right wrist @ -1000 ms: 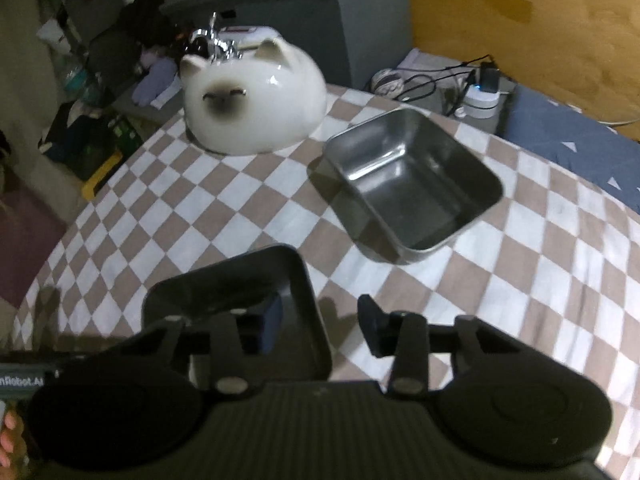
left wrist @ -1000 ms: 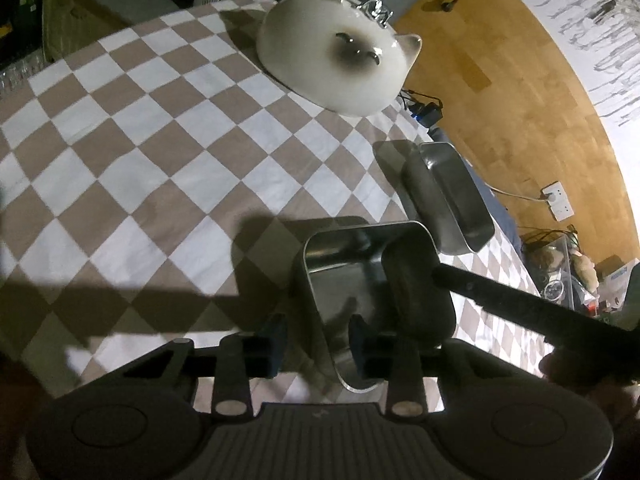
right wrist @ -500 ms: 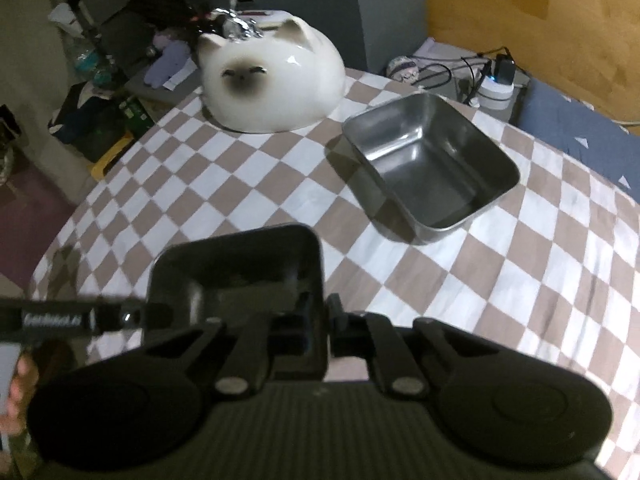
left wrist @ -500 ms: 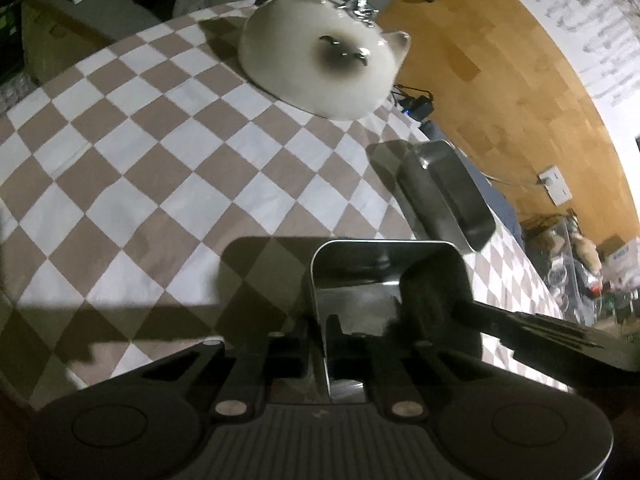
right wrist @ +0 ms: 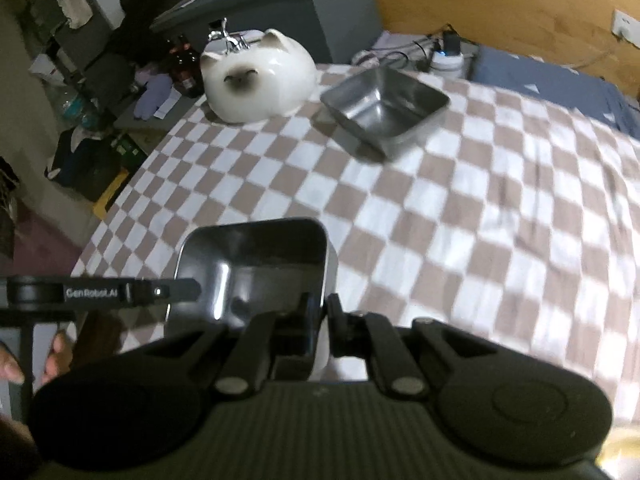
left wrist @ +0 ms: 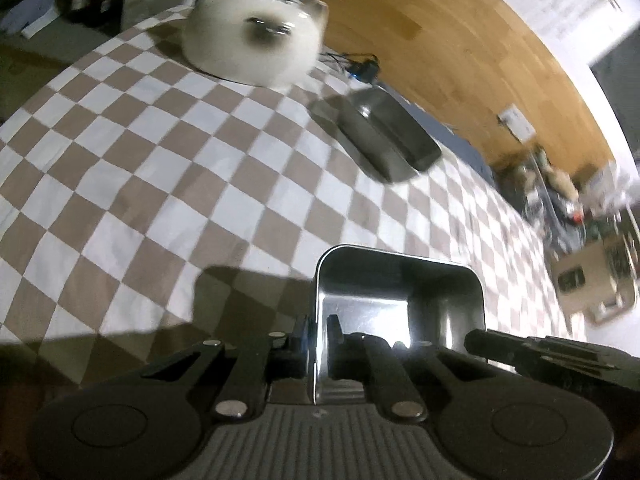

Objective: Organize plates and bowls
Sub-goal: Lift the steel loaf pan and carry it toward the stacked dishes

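Pinching opposite walls of one square stainless-steel bowl (left wrist: 400, 300), the left gripper (left wrist: 318, 332) and the right gripper (right wrist: 319, 312) each have their jaws clamped narrow on its thin rim, the bowl held over the brown-and-white checkered tablecloth (left wrist: 140, 168). Only the right wrist view looks into the second square steel bowl (right wrist: 386, 110), resting near the white cat-shaped ceramic bowl (right wrist: 258, 76), and catches fingertips (right wrist: 56, 356) beside the left tool; the left wrist view alone shows the wooden floor (left wrist: 460, 52).

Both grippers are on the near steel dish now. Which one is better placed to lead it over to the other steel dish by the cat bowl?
Right, probably. The right gripper clamps the near dish's rim on the side facing the far dish, with open tablecloth between. The left gripper pinches the opposite rim.
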### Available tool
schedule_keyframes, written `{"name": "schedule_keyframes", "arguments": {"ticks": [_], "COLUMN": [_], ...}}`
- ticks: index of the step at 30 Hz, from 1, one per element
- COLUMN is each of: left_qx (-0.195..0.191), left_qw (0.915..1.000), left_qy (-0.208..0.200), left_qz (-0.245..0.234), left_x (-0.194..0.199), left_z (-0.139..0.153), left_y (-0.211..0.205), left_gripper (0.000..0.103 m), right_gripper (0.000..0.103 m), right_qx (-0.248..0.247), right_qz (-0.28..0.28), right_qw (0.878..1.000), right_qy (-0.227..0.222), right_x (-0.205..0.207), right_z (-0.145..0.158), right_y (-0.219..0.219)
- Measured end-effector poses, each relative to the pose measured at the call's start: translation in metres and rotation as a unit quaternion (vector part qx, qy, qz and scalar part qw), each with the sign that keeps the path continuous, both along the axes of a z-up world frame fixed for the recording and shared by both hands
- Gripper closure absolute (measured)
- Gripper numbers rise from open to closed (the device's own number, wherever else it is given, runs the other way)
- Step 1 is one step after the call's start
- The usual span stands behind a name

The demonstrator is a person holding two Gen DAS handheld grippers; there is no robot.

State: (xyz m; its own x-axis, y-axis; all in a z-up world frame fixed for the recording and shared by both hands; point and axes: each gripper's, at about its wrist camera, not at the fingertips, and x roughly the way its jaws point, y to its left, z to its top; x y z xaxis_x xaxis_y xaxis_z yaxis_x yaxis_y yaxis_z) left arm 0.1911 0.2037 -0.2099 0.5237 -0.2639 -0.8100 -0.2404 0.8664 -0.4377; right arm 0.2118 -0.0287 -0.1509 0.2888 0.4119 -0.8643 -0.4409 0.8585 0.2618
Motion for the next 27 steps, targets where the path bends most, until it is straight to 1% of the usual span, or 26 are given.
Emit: {"name": "schedule_keyframes", "arguments": {"ticks": [3,8,11,14,20,24,27], "left_qx": [0.009,0.018,0.023,0.033,0.045,0.057,0.053], "left_qw": [0.9998,0.9987,0.9976,0.9960,0.9942,0.9928,0.9929], "left_qy": [-0.002,-0.005,-0.003,0.003,0.018,0.025,0.031], "left_qz": [-0.019,-0.048,-0.066,-0.083,-0.096,-0.103,-0.102], "left_x": [-0.006,-0.011,-0.012,-0.014,-0.015,-0.012,-0.012], "left_z": [0.002,0.004,0.004,0.003,-0.003,-0.006,-0.010], "left_y": [-0.010,-0.027,-0.036,-0.045,-0.051,-0.055,-0.054], "left_gripper": [0.095,0.094,0.094,0.094,0.094,0.094,0.094], "right_gripper": [0.094,0.094,0.094,0.094,0.093,0.092,0.092], "right_qx": [-0.002,0.012,0.026,0.039,0.043,0.022,0.018], "right_qz": [-0.019,-0.079,-0.114,-0.138,-0.152,-0.147,-0.148], "right_qw": [1.000,0.996,0.992,0.989,0.987,0.988,0.987], "right_qy": [0.010,0.040,0.049,0.048,0.044,0.047,0.056], "right_x": [-0.020,-0.044,-0.057,-0.062,-0.068,-0.074,-0.076], "right_z": [-0.004,-0.012,-0.013,-0.009,-0.008,-0.016,-0.020], "right_y": [-0.011,-0.034,-0.048,-0.056,-0.059,-0.053,-0.052]}}
